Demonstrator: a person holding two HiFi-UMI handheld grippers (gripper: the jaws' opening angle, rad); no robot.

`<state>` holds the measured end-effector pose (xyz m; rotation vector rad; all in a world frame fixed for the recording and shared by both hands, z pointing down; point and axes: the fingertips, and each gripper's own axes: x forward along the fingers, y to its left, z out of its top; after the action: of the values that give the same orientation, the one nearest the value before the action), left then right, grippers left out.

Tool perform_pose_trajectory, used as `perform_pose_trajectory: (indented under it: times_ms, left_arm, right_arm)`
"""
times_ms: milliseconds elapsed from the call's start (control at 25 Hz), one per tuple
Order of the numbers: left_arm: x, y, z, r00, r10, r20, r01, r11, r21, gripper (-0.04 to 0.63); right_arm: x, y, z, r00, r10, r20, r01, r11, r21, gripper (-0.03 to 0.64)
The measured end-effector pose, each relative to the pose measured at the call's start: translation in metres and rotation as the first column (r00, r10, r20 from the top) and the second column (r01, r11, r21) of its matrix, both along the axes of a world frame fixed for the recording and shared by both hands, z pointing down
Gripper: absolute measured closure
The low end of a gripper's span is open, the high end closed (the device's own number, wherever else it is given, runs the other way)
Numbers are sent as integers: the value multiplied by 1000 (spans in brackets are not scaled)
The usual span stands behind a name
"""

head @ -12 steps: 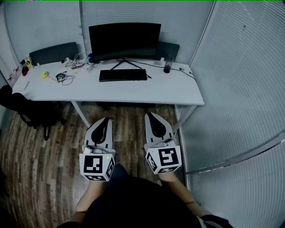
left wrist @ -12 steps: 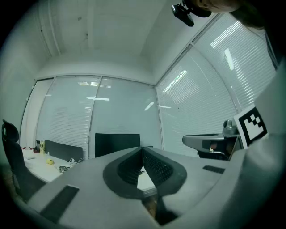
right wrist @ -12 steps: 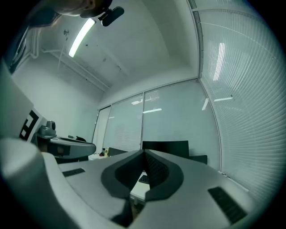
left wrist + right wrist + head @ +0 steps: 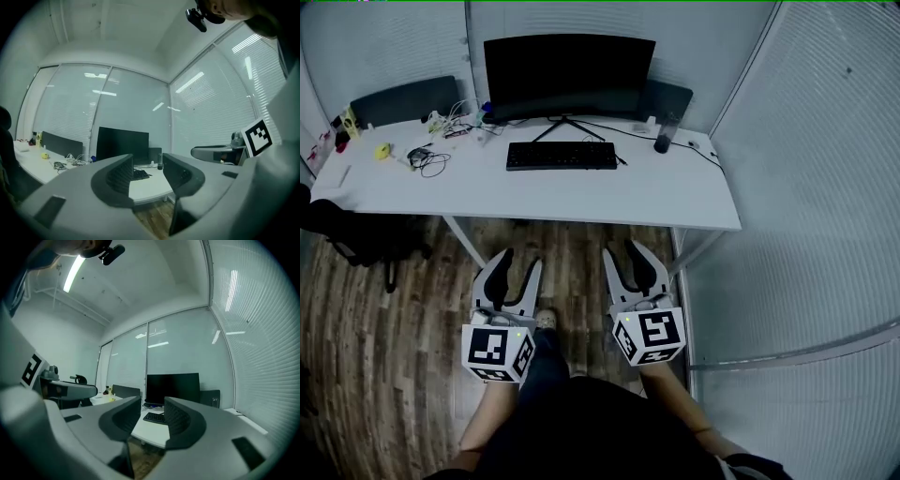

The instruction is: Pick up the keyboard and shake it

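Left gripper (image 4: 147,169) jaws apart, nothing between them, well short of white tabletop (image 4: 150,186); black keyboard (image 4: 141,174) lies before dark monitor (image 4: 123,144), cables (image 4: 60,165) farther left.

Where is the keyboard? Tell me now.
In the head view the keyboard lies on the white desk, just in front of the monitor, with a dark cylinder to its right.

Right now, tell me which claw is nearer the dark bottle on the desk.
Right. The right claw hangs before the desk, nearly in line with the bottle; the left claw hangs farther left.
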<state>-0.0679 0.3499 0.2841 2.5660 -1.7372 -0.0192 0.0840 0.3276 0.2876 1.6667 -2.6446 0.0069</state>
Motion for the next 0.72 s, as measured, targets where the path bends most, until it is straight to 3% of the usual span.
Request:
perform_pose_trajectory:
  times_ms: [240,720]
  left_arm:
    - [-36,-89,20,999,29,-35,-30,999,-22,327]
    - [-89,-244,72,993,115,-18,-116,983,-141,318]
  right_arm:
    - [-1,-83,26,999,48,-11,-49,997,-66,435]
    - [-14,-221,69,985,158,-61,-167,968,-187,430]
